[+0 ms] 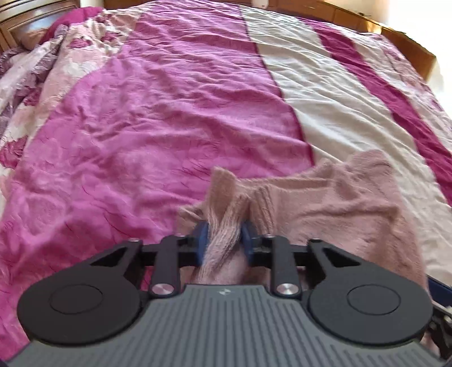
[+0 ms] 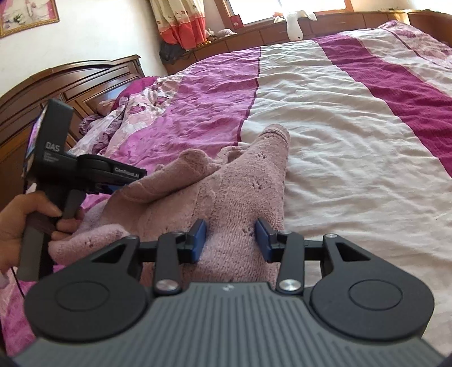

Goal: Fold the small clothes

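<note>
Pink knit garment (image 2: 226, 180) lay bunched on the striped bedspread (image 2: 353, 118), not yet folded flat, so we judged most of the folding was still ahead. Our left gripper (image 1: 224, 240) was clamped on a gathered twist of it. Our right gripper (image 2: 230, 240) had its fingers apart astride the knit, probably gripping nothing.

A bed (image 2: 325, 118) with a striped pink and cream cover; behind it a wooden headboard (image 2: 65, 84), curtain (image 2: 180, 22) and sunlit window (image 2: 282, 8).
</note>
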`<state>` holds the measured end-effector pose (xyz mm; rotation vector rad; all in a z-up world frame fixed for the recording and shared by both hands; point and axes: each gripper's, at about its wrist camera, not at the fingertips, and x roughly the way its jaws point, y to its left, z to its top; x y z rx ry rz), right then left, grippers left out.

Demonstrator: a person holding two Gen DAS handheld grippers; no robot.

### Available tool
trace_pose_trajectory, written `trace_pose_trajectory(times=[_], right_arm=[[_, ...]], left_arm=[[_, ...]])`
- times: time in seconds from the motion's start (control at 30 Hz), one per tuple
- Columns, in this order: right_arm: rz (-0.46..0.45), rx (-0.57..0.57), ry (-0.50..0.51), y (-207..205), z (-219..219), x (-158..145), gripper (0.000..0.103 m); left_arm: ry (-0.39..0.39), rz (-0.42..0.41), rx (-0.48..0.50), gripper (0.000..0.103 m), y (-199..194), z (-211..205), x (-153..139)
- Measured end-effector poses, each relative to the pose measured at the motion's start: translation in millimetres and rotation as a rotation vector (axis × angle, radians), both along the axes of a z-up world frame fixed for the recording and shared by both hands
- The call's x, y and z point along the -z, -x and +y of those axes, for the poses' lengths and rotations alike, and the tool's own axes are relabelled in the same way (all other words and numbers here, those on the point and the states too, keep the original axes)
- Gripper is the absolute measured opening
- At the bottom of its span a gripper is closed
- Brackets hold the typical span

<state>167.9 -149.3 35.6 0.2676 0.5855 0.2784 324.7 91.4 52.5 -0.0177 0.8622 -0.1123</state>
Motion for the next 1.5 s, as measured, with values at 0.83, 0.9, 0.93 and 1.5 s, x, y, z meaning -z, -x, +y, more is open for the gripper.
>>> trace_pose_trajectory(times=[0.83,0.9,0.93,1.5], right_arm=[[-0.011,-0.001,-0.002,1,1,3,0.043],[-0.011,-0.001,-0.004,1,1,3,0.044],[-0.011,0.000,-0.004,1,1,4,0.044],[-0.006,-0.003,0.000,-1,-1,4,0.045]], left_arm=[[-0.069,-0.065,0.104,0.029,9,-6,5],[-0.056,-0.054,0.107,0.028,7,-4,5],[-0.040,-0.046,0.107,0.019,6,-3,5],[-0.084,-0.128,-0.050,0.022,22,17,-12]])
